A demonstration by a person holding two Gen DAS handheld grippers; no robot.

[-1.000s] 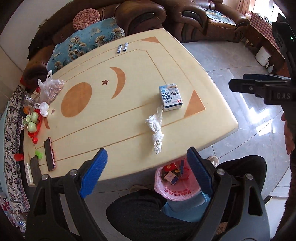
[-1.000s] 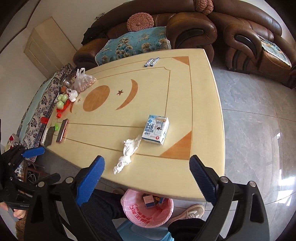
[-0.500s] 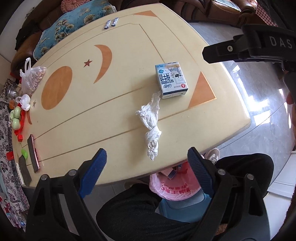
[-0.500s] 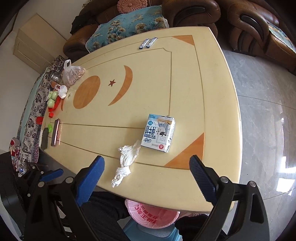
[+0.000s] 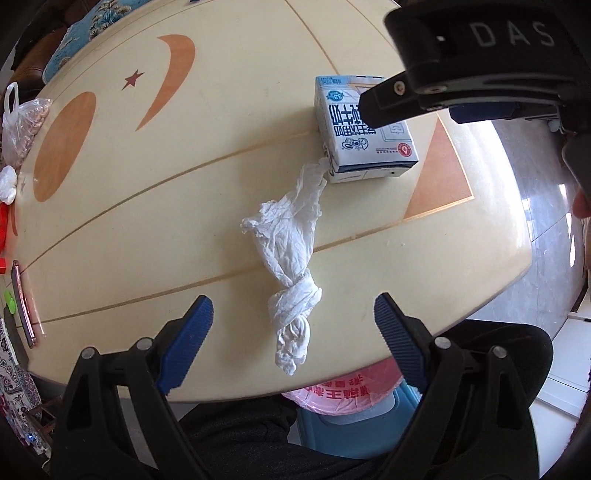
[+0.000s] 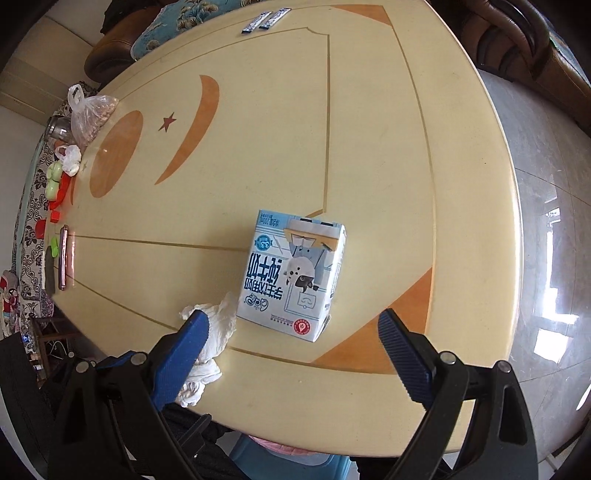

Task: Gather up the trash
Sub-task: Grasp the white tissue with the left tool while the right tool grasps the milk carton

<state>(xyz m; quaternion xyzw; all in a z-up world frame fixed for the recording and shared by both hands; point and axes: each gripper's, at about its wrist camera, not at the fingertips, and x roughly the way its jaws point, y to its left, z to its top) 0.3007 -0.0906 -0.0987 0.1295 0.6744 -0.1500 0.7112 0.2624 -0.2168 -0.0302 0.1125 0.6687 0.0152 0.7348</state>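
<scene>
A twisted white tissue [image 5: 291, 258] lies on the cream table [image 5: 166, 221] near its front edge. My left gripper [image 5: 293, 325] hangs open above the tissue's lower knot, with the blue pads on either side and apart from it. A blue and white milk carton [image 6: 295, 277] lies flat just beyond the tissue [image 6: 210, 332]. Over the carton [image 5: 365, 133] my right gripper [image 6: 291, 347] stands open, its pads clear of it. The right gripper's black body crosses the top right of the left wrist view and hides the carton's far corner.
A bin with a pink liner [image 5: 343, 391] sits below the table's front edge, by a person's dark trousers [image 5: 258, 432]. A phone [image 6: 64, 258], toys, a bag of nuts [image 6: 92, 114] and a jar line the left edge. Two small sachets [image 6: 264, 21] lie at the far side.
Both grippers have come down toward the table, so tissue and carton look much larger. The right gripper has moved in over the carton. Jaws stay wide.
</scene>
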